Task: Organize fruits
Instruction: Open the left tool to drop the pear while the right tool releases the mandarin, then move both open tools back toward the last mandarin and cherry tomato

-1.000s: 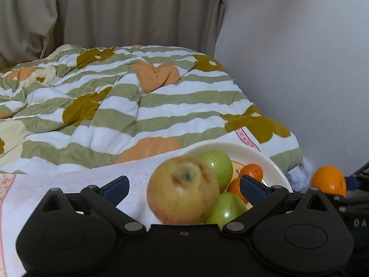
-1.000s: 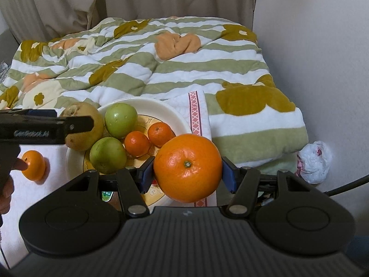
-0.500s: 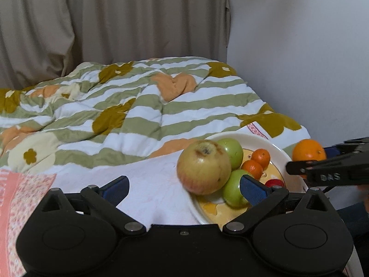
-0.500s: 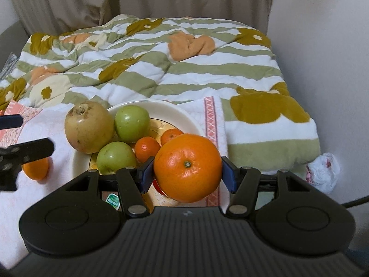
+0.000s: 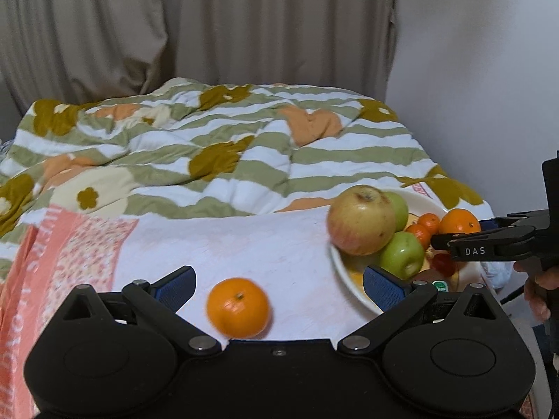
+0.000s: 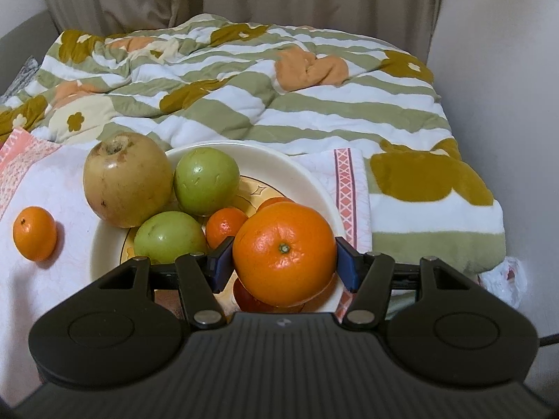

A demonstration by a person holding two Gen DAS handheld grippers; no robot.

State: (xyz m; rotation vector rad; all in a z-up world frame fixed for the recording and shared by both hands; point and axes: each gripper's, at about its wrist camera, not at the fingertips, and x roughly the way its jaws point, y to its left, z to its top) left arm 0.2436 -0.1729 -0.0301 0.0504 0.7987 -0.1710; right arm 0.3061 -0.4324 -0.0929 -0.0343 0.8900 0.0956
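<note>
While gripped, one orange (image 6: 283,253); two green apples (image 6: 206,181).

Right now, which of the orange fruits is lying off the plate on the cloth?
The small orange alone on the white cloth, left of the plate. The big orange is held in the right gripper; two smaller ones lie on the plate.

Two green apples (image 6: 206,181) – one big yellowish apple (image 6: 127,179), one large orange (image 6: 284,253), three mandarins (image 6: 34,233).
</note>
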